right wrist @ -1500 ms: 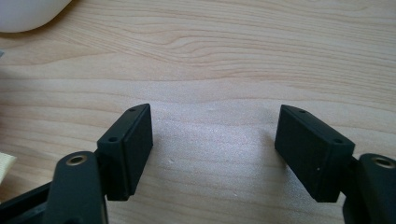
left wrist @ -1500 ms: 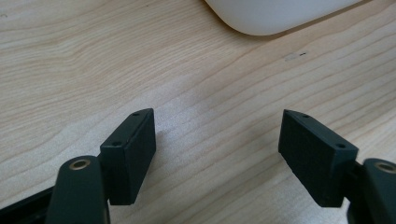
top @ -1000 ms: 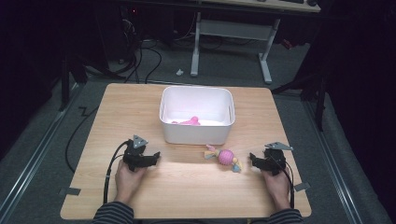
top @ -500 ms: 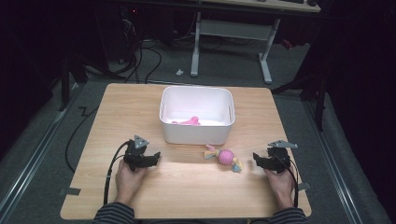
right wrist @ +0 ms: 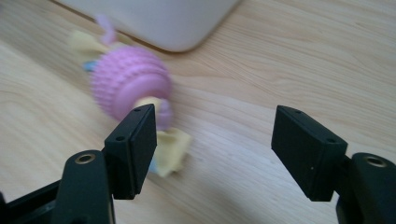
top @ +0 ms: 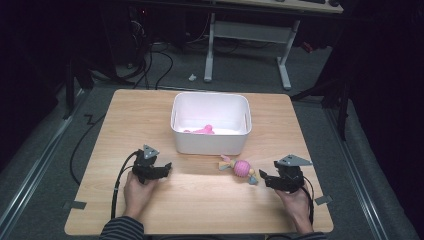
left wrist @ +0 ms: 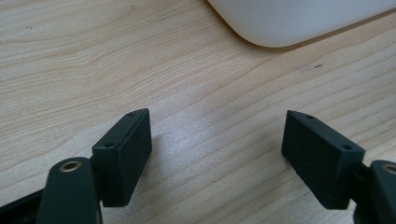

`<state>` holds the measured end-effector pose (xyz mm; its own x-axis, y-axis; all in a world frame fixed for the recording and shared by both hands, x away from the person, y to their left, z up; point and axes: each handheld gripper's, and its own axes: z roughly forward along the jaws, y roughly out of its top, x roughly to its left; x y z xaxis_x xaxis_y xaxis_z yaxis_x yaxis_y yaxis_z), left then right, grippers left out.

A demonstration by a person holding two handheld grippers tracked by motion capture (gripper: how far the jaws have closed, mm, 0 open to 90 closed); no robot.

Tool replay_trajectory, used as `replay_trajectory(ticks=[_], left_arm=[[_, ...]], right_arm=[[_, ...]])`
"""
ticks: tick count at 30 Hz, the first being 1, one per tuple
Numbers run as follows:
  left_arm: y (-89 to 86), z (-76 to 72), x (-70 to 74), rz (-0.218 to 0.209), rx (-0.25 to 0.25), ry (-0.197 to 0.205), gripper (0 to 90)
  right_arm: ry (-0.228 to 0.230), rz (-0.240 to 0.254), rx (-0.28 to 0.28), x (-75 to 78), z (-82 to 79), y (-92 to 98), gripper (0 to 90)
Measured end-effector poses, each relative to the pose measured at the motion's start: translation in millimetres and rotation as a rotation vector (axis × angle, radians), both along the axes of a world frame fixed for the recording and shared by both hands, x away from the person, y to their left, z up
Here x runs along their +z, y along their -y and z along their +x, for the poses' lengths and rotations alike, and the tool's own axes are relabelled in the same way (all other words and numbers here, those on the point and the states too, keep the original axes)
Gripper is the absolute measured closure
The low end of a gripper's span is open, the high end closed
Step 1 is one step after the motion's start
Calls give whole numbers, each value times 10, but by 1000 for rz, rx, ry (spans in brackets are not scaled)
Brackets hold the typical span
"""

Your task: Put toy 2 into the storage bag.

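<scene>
Right gripper view: right hand-held gripper (right wrist: 215,154) is spread beside toy (right wrist: 130,86), judged light, soft; ribbed middle should be pinched

A tub (top: 210,123) is sitting on the counter (top: 130,115) toward its far middle, and a small toy (top: 200,130) is lying inside it against the near wall. In front of the tub's near right corner, a ball toy (top: 239,168) is lying on the counter, close to the tub but apart from it. The left claw (top: 161,167) is resting near the front left, well apart from the tub's near left corner. The right claw (top: 264,177) is sitting just right of the ball toy, near the front right. In the right gripper view, the ball toy (right wrist: 130,86) is lying just beyond the left jaw, the tub (right wrist: 159,18) behind it.
</scene>
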<state>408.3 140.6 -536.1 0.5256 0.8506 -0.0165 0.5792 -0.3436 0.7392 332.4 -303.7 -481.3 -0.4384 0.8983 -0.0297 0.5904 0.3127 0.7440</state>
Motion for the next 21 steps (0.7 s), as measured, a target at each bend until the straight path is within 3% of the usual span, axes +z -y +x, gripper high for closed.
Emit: replay_trajectory(ticks=[4,6,12,14,19,21], left_arm=[[10,1,0,7,3,2,242],[12,3,-1,7,3,3,241],[12,6,0,7,2,2,241],[12,6,0,7,2,2,242],[12,5,0,6,3,2,241],[13,1,0,5,6,2,241]], right_arm=[[0,18,71,105,-21,-162,314],[-7,23,80,118,-7,-185,314],[-49,-5,166,170,164,-514,313],[-57,-37,177,154,215,-586,305],[-79,-48,183,130,312,-637,290],[-116,-55,189,77,364,-653,280]])
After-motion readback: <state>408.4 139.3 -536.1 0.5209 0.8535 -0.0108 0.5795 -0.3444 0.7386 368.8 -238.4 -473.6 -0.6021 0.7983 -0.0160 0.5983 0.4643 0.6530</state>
